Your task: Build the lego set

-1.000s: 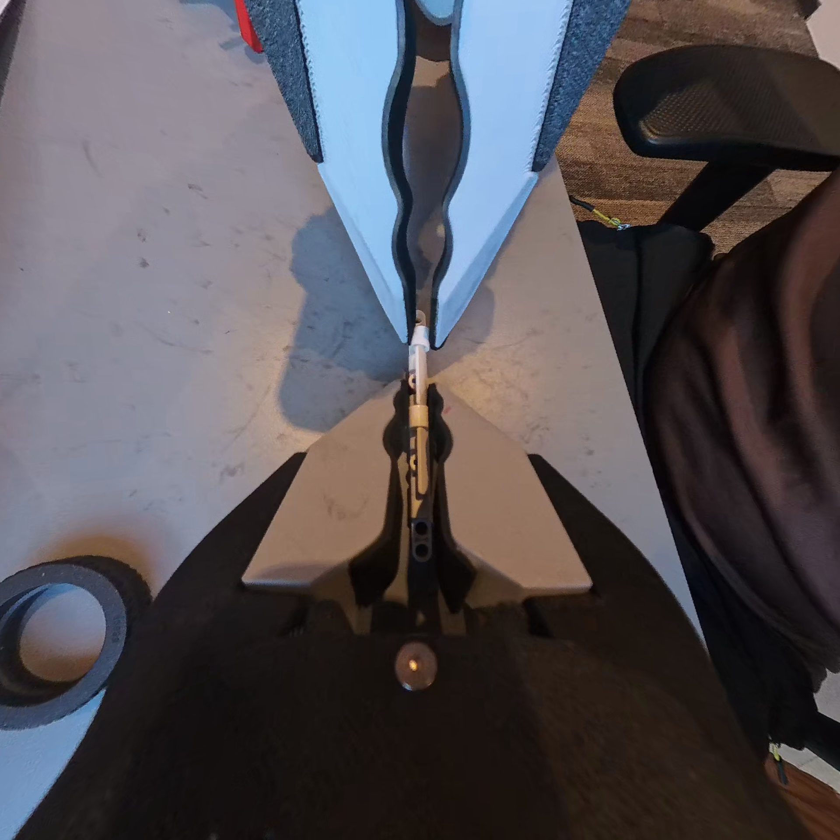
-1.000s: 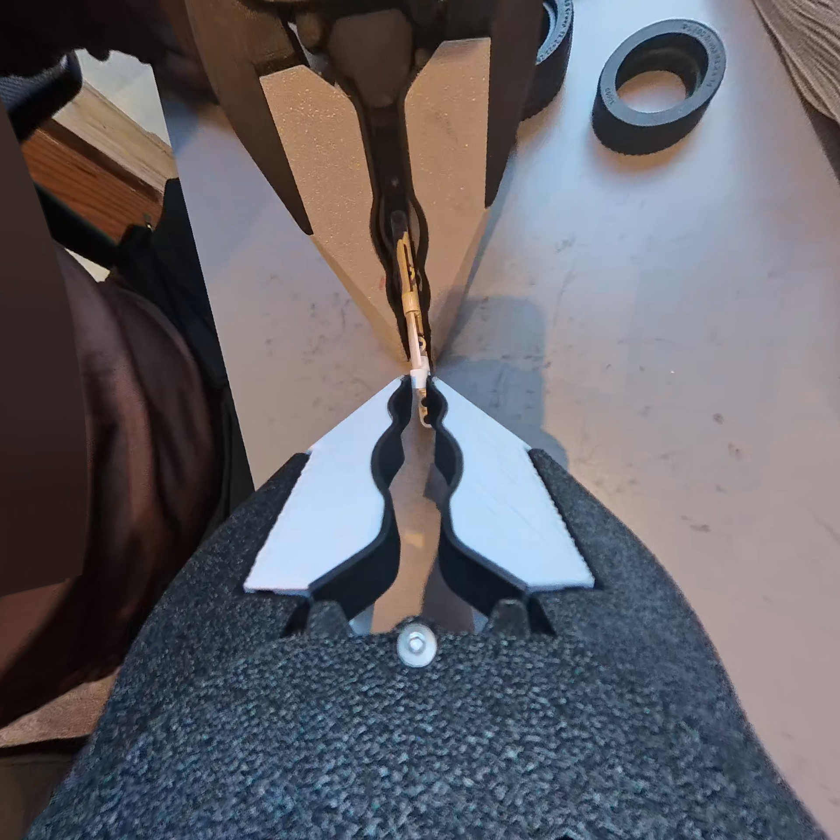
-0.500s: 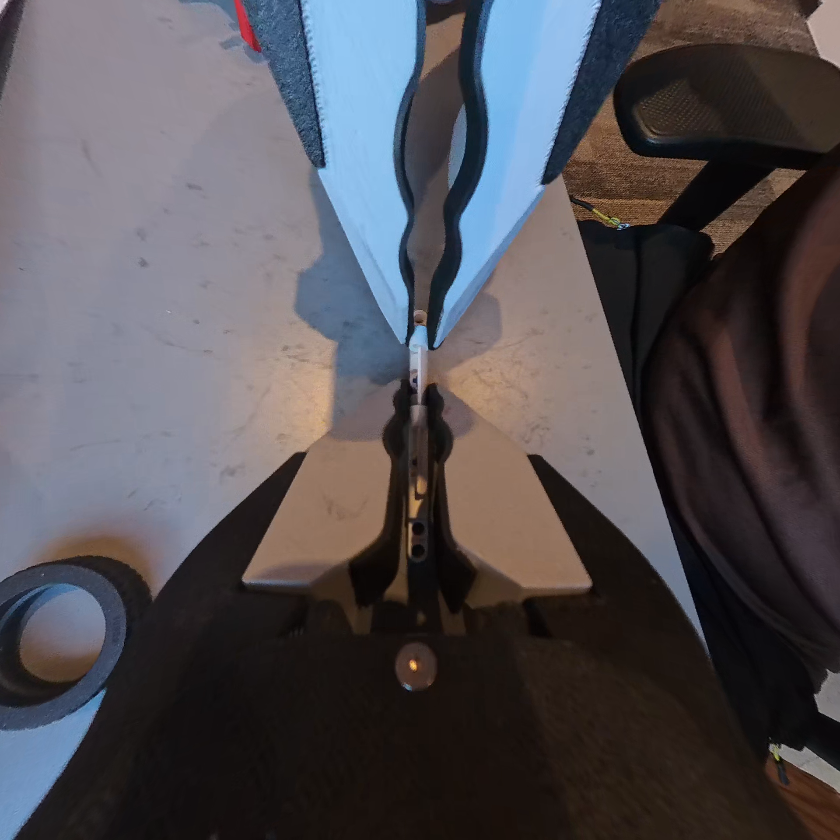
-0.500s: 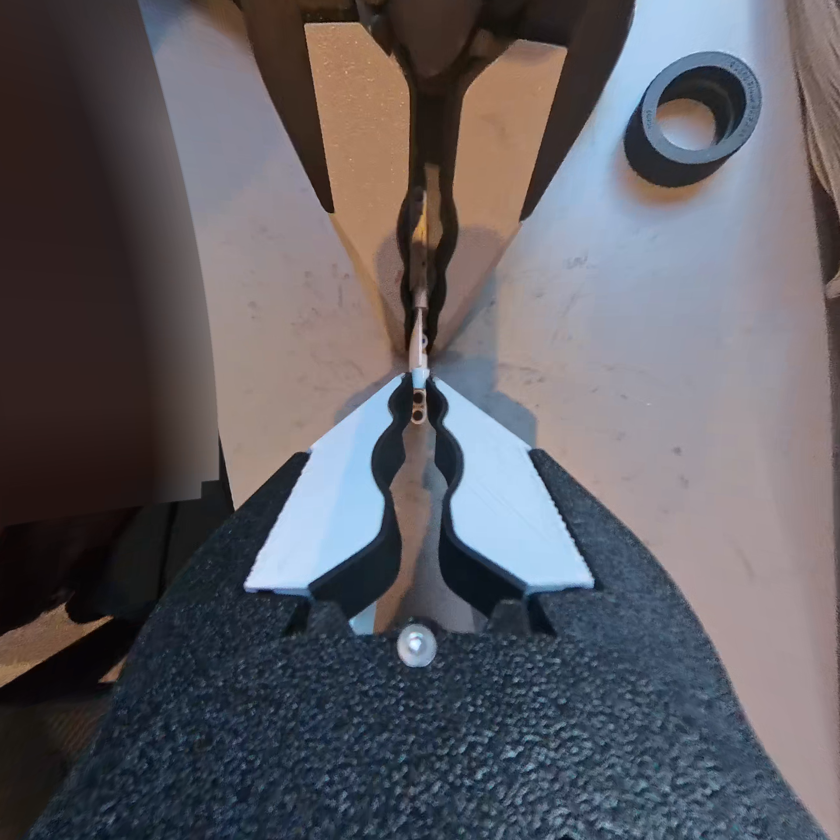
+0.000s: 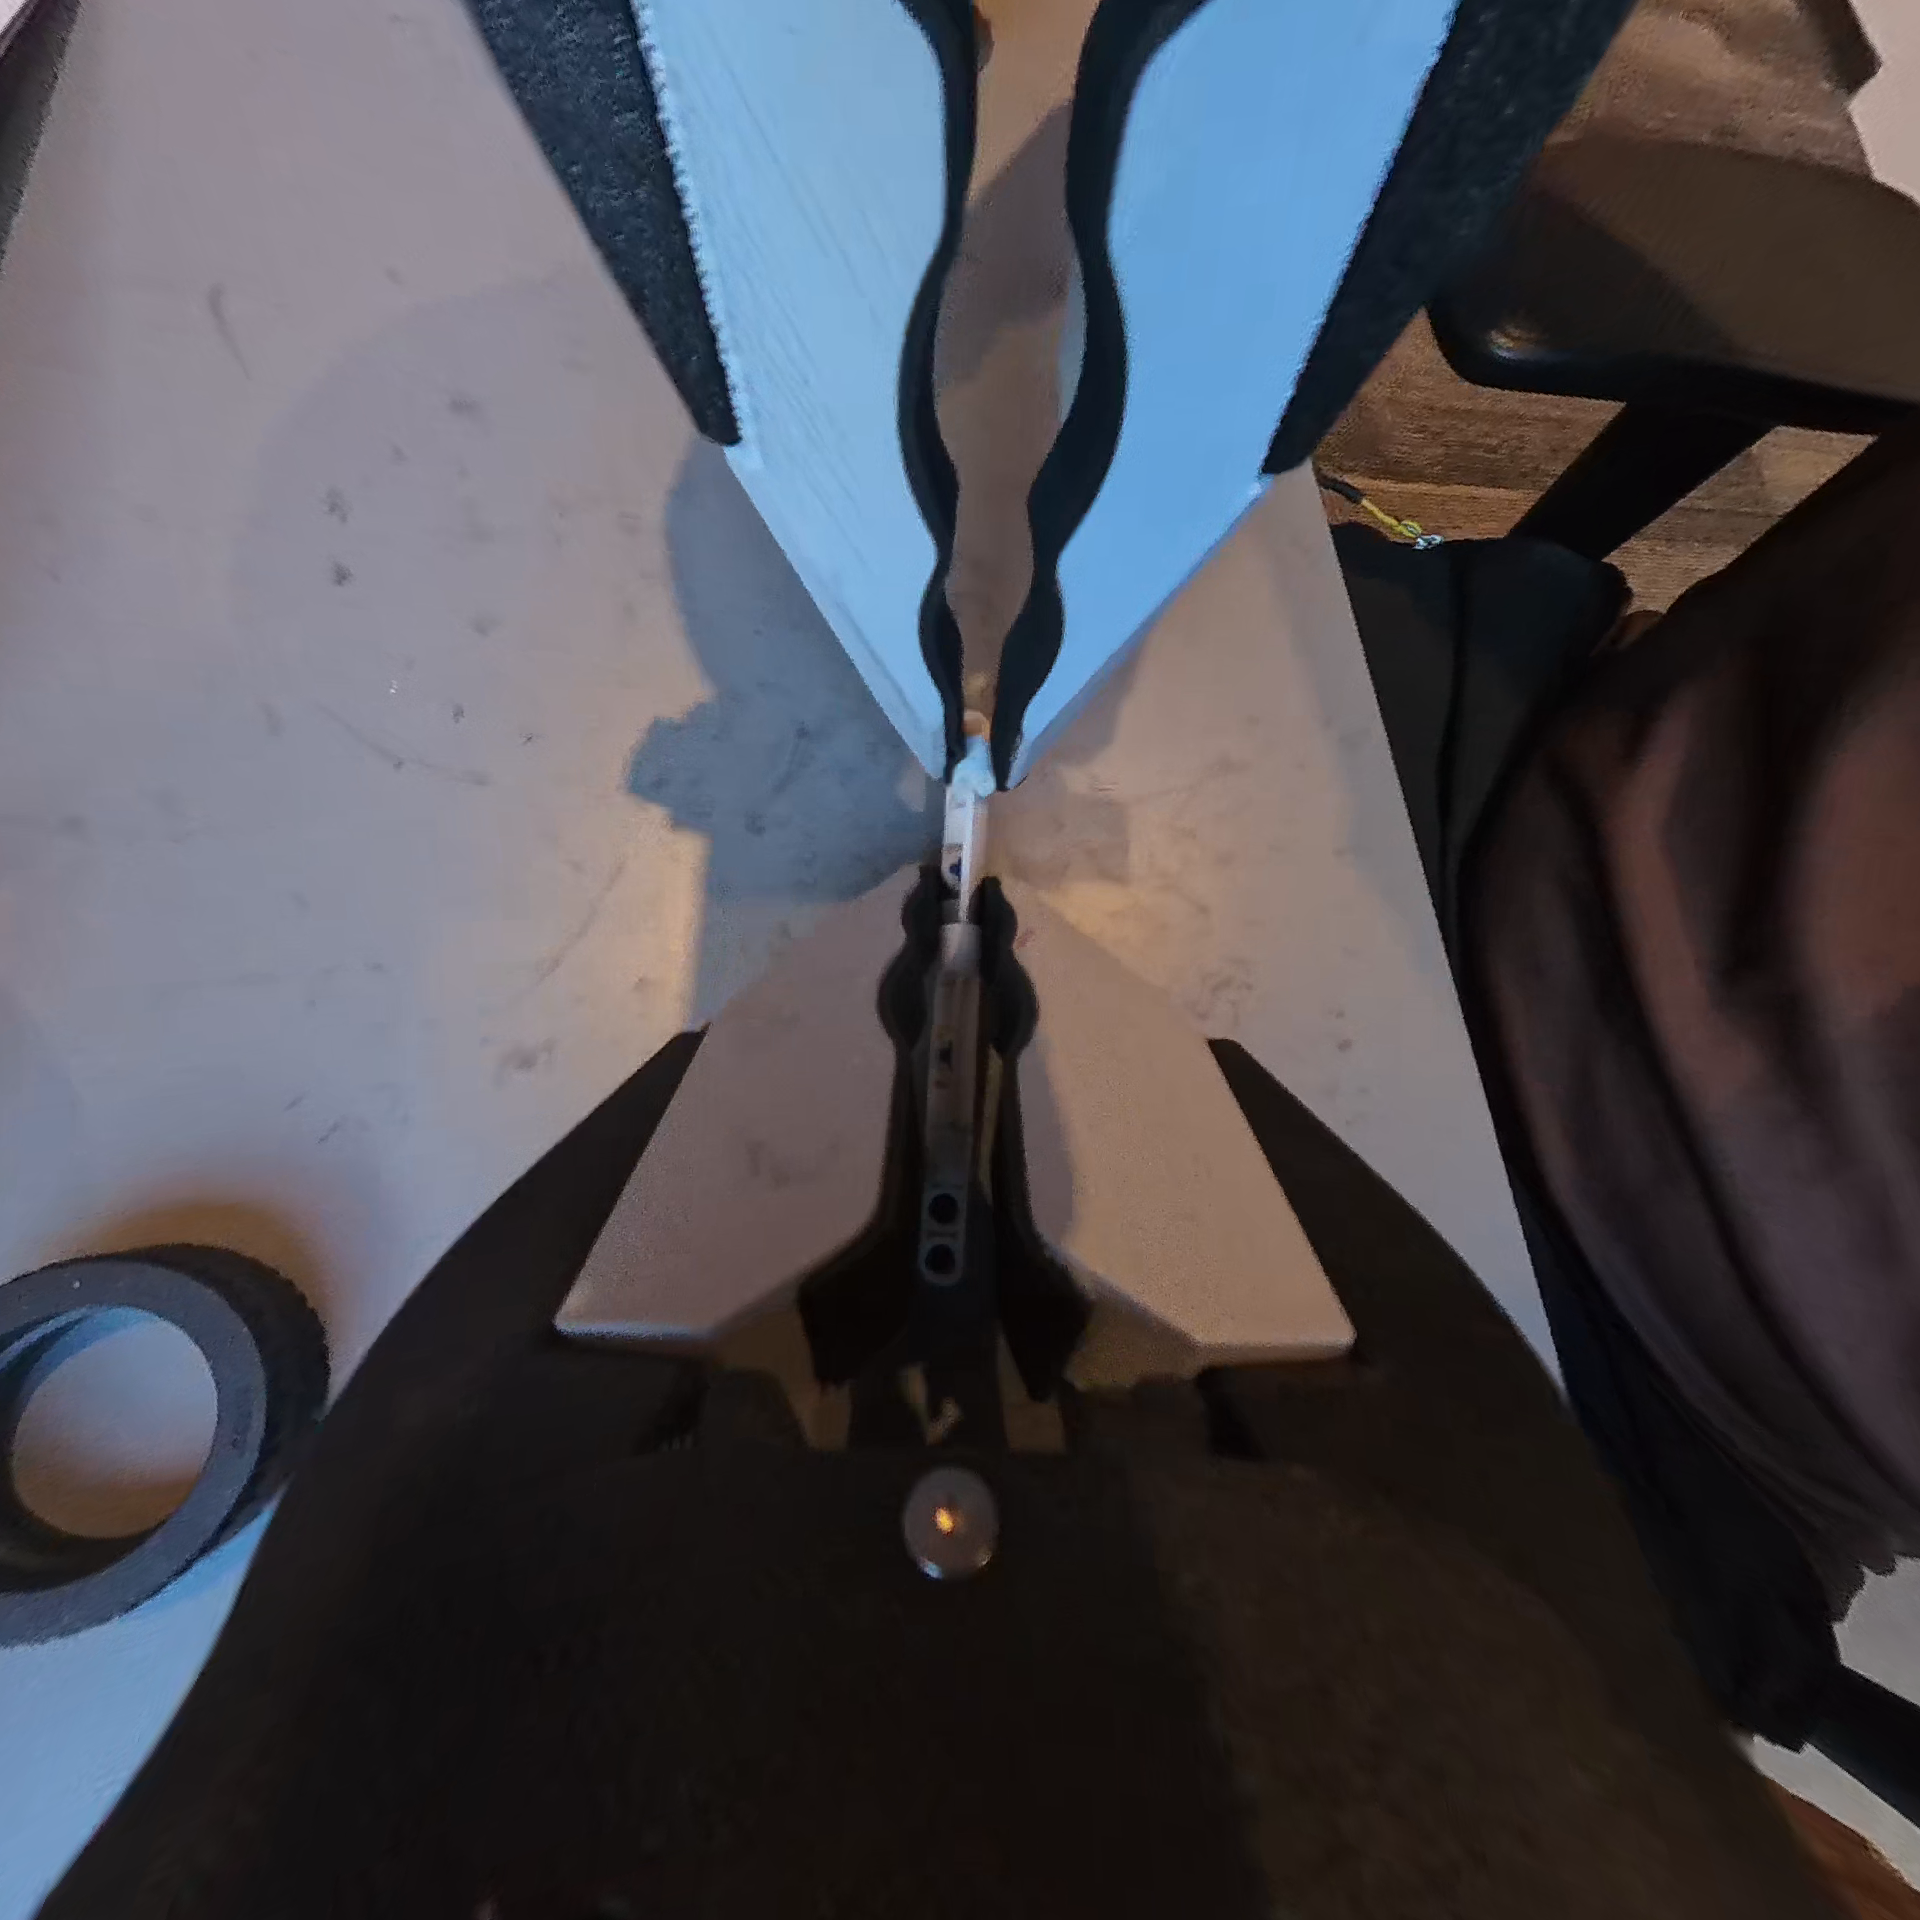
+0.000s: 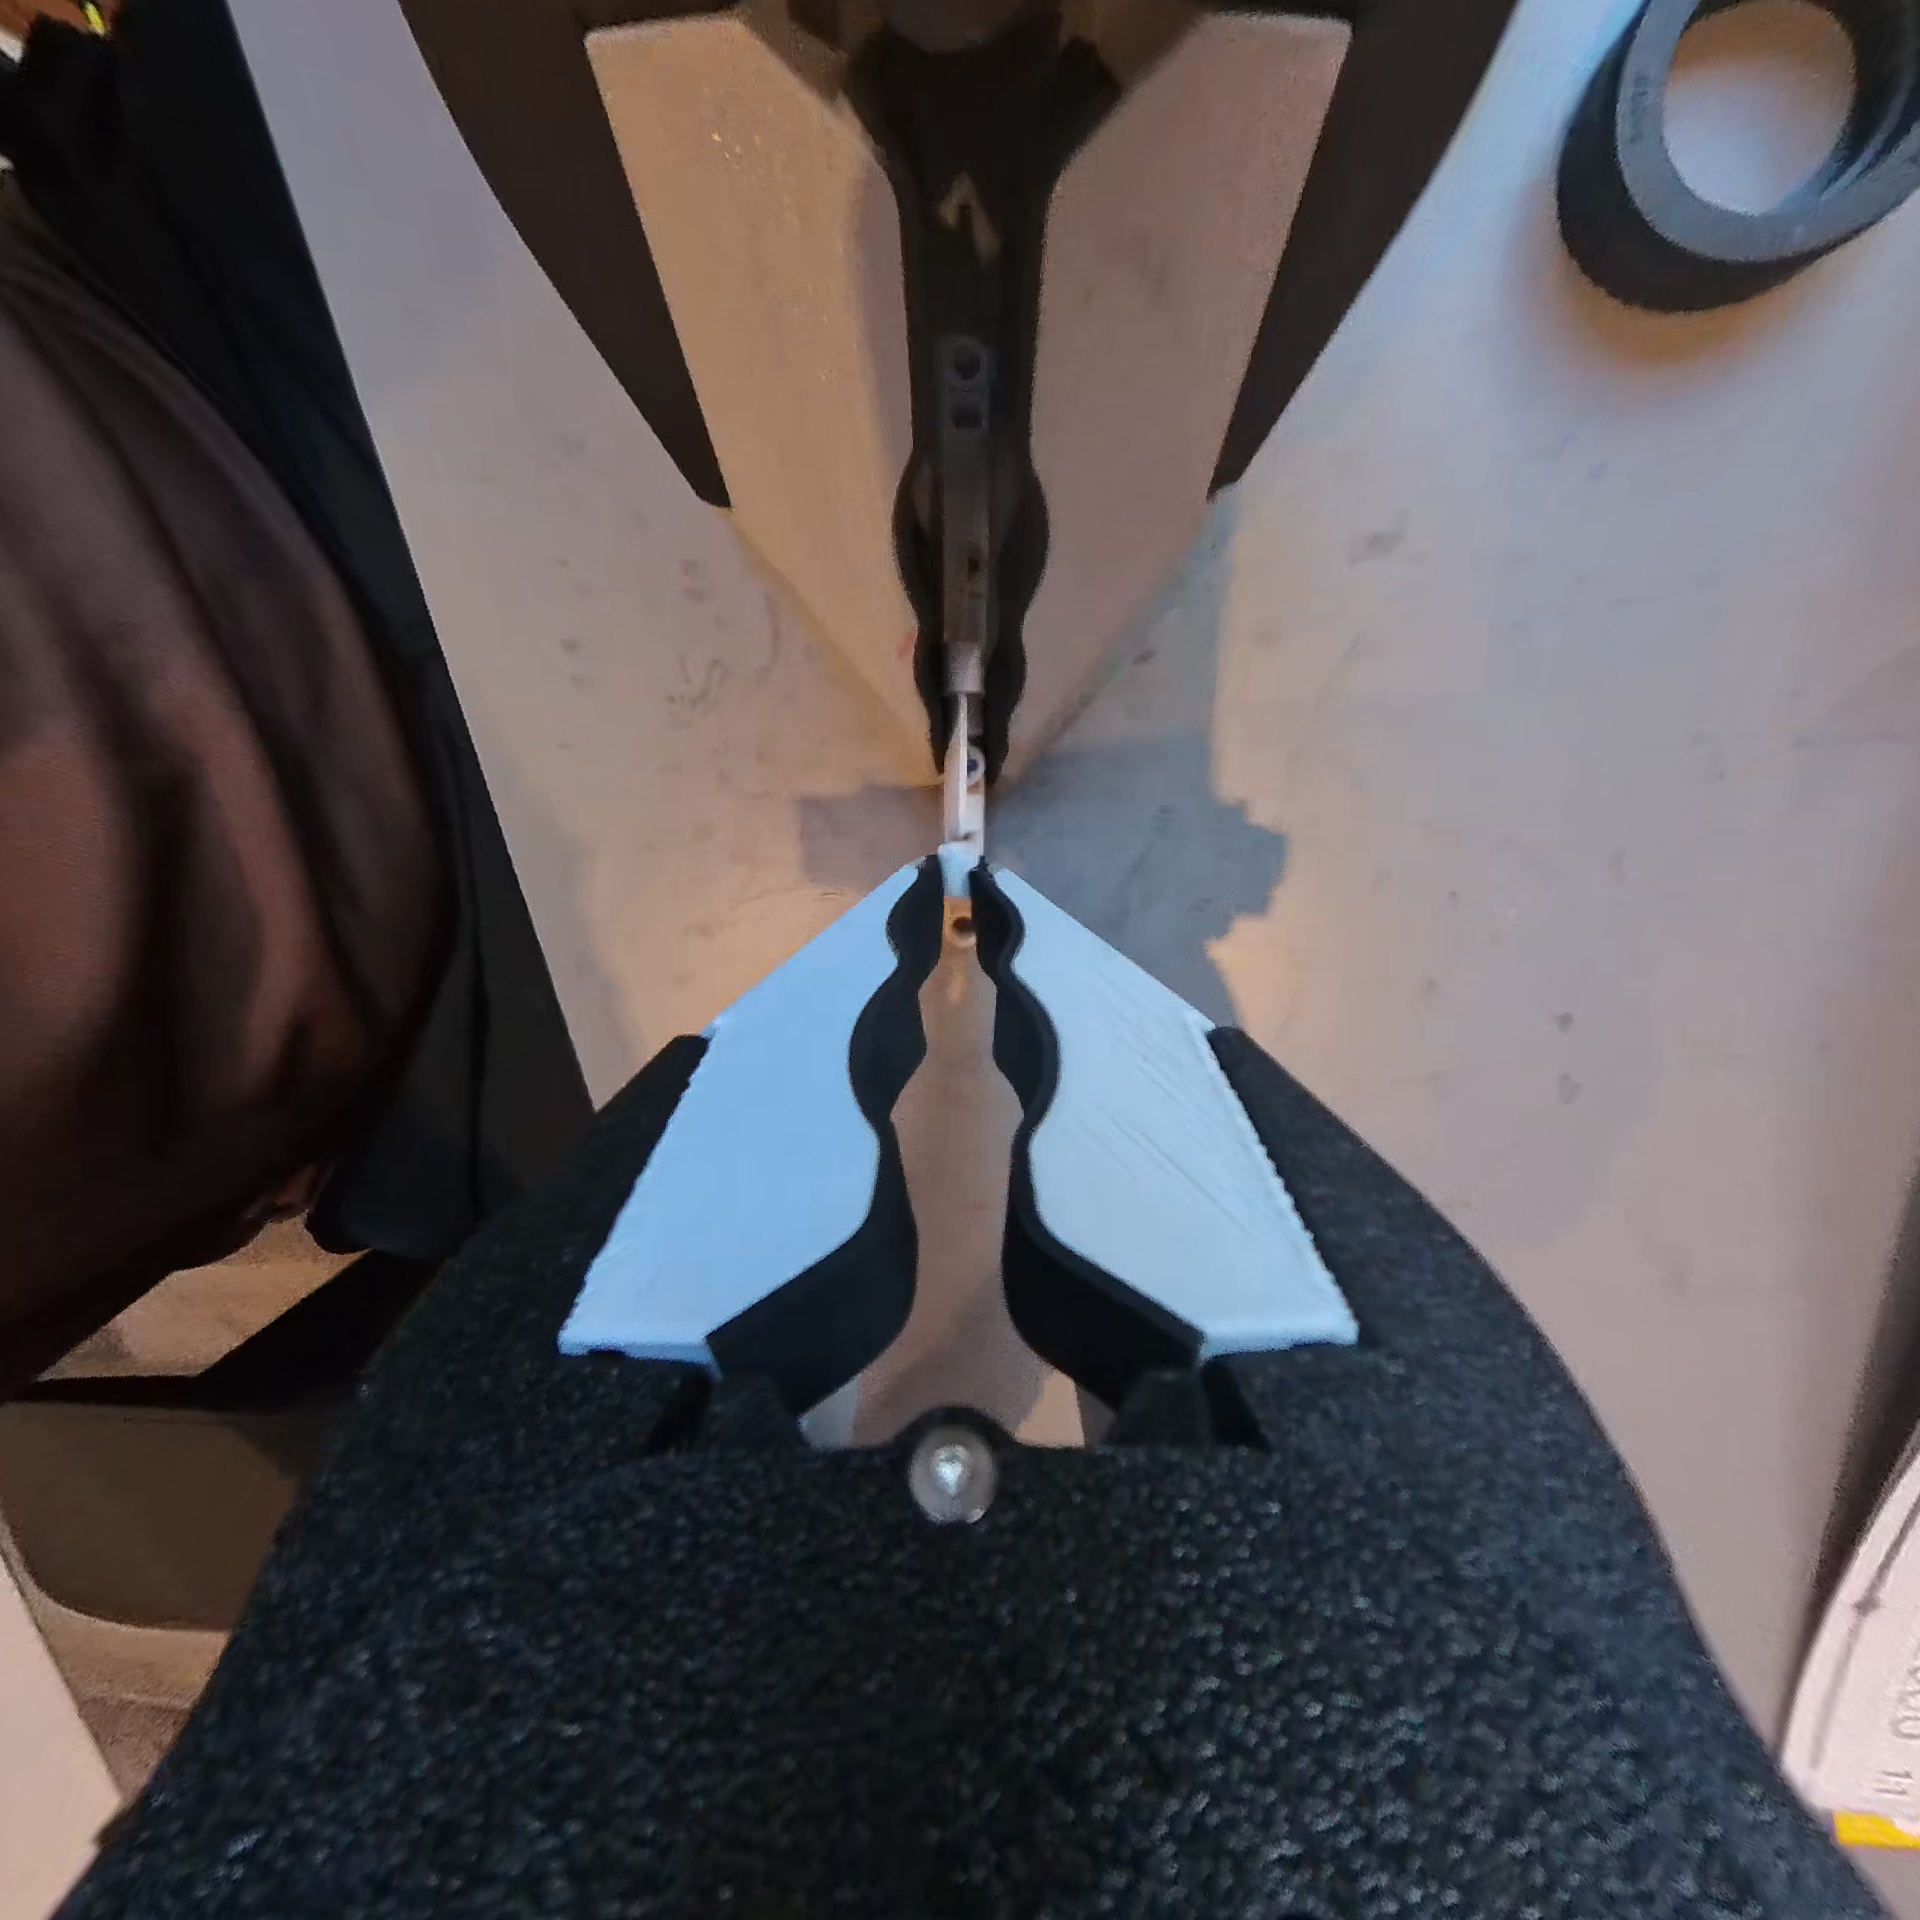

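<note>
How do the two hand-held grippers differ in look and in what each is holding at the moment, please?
The left hand-held gripper has beige fingers on a smooth dark body; the right hand-held gripper has pale blue fingers on a rough, grainy black body. The left one clamps a long dark beam deep between its jaws; the right one pinches only the end of a thin white piece at its tips. Both are shut and meet tip to tip.

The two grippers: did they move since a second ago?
Yes. The tips came closer together, so less of the thin white lego rod shows between them. The left gripper stays shut on the dark holed lego beam, the right gripper on the rod. The black rubber tyre stayed put.
</note>
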Motion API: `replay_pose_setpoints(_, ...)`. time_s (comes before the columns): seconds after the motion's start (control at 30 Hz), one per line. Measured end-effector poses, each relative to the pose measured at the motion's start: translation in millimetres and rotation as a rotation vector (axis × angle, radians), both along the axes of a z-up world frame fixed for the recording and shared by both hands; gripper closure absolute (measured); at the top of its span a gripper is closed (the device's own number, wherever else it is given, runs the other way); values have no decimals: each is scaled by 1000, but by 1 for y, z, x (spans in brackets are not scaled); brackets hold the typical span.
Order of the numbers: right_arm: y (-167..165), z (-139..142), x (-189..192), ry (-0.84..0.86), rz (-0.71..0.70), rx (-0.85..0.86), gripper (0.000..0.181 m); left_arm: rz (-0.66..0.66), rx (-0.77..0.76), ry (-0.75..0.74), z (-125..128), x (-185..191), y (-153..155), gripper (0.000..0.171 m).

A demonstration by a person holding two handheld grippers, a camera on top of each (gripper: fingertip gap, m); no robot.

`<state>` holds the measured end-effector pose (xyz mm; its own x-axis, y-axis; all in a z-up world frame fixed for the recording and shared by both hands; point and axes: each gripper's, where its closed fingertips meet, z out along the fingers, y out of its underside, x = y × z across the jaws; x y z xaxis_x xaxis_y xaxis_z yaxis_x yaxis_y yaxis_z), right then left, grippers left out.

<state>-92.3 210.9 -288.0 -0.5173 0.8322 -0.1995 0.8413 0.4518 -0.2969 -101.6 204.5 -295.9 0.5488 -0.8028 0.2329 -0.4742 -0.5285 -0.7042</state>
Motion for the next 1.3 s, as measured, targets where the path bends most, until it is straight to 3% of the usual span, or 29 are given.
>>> replay_pose_setpoints(0.2, 4, -3, 3, 51, 22, 102, 175, 47, -30, -24, 0, -1, 2, 166)
replay_pose_setpoints(0.4, 7, 7, 0, -11, 26, 142, 174, 61, -24, -22, 0, 0, 3, 167)
replay_pose_setpoints(0.57, 8, 11, 3, -21, -96, 29, 174, 72, 6, -4, 1, 1, 3, 167)
replay_pose_setpoints(0.77, 7, 20, 4, 157, -293, -179, 174, 54, 41, 7, 3, 2, 1, 159)
replay_pose_setpoints(0.93, 6, 25, 8, 230, -310, -192, 174, 65, 65, -59, 14, 1, 2, 159)
replay_pose_setpoints(1.07, 4, 31, 5, 275, -332, -241, 174, 61, 172, -109, 30, 6, 5, 160)
replay_pose_setpoints(1.3, 0, 38, 1, 316, -353, -334, 174, 45, 275, -89, 37, 17, 7, 167)
